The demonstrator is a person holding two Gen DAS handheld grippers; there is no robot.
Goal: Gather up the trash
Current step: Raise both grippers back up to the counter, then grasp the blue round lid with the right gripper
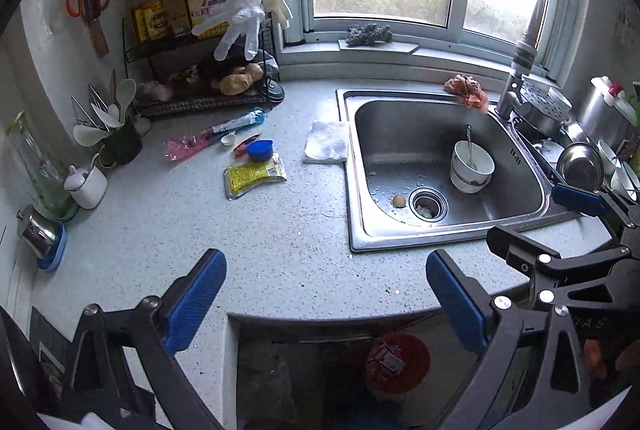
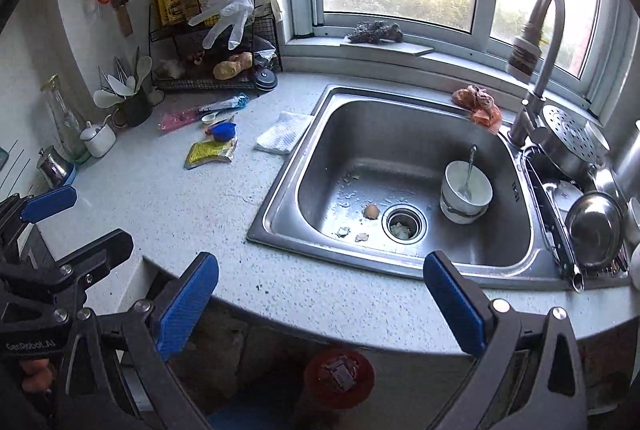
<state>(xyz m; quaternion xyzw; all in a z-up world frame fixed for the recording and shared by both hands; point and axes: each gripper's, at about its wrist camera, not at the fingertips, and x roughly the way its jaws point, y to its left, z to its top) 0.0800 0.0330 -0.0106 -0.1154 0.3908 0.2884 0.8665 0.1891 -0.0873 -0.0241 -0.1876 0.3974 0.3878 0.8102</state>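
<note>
Trash lies on the speckled counter left of the sink: a yellow packet, a blue cap, a pink wrapper and a folded white paper towel. An eggshell rests by the sink drain. A red bin stands on the floor under the counter edge, holding some scraps. My left gripper hangs open above the counter's front edge, nothing between its fingers. My right gripper is open and empty beside it, in front of the sink.
Steel sink holds stacked white bowls with a spoon. The faucet and an orange rag are behind it, a dish rack with pans at right. A wire shelf with bottles, a utensil cup and jars line the left wall.
</note>
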